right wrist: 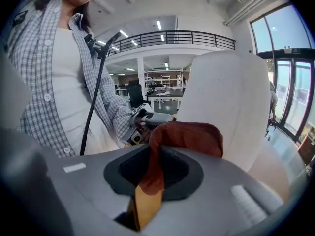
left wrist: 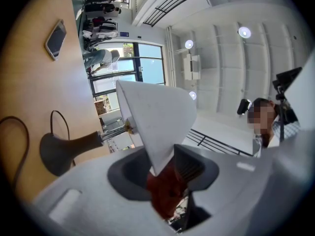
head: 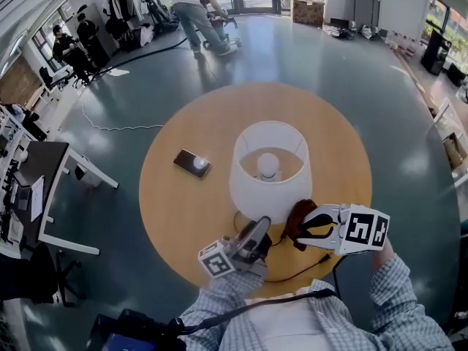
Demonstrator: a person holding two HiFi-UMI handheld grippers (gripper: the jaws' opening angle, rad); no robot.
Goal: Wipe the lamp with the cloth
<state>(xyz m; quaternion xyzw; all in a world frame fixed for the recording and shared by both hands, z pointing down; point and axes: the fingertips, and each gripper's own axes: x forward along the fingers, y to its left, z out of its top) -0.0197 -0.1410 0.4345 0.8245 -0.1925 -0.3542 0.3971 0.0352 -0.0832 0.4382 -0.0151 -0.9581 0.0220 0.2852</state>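
The white lamp shade (head: 269, 168) stands mid-table on a dark base (left wrist: 61, 151). My left gripper (head: 257, 229) is at the shade's near bottom rim. In the left gripper view the shade's edge (left wrist: 155, 117) runs in between the jaws of the left gripper (left wrist: 165, 168), which are shut on it. My right gripper (head: 300, 225) is shut on a reddish-brown cloth (head: 298, 216) just right of the left one, close to the shade's near side. In the right gripper view the cloth (right wrist: 184, 134) bunches out of the right gripper (right wrist: 155, 176) beside the shade (right wrist: 229, 97).
A phone (head: 192, 163) lies on the round wooden table (head: 175, 210) left of the lamp. The lamp's black cable (head: 300, 269) curls along the near edge. A white desk (head: 51, 196) stands to the left, and people (head: 191, 6) are far back.
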